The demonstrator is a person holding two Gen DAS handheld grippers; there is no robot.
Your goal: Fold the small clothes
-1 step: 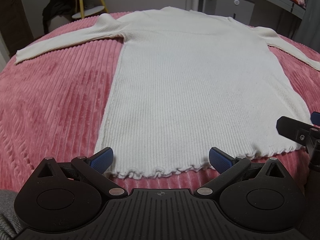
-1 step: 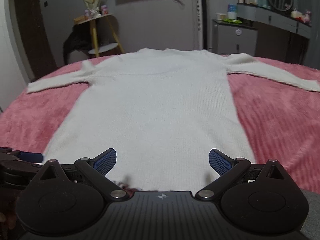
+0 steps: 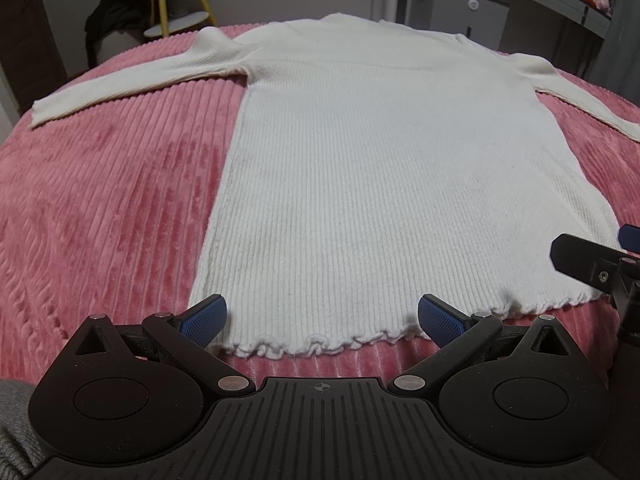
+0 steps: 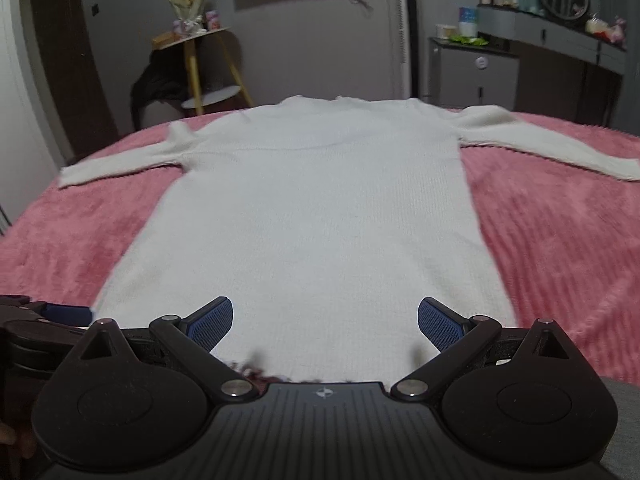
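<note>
Sweater [image 3: 384, 168] lies flat, sleeves out, on pink blanket [image 3: 112, 200], left gripper [image 3: 322, 318] and right gripper [image 4: 325, 320] both spread wide at near hem, pinching nothing.

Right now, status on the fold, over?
Left gripper open, right gripper open, both at the hem. Sweater flat on the pink blanket, sleeves spread, unfolded. Nothing on it.

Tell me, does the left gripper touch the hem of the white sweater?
Cannot tell. In the left wrist view the left gripper is open around the frilly hem of the white sweater; no gap or contact is plain.
</note>
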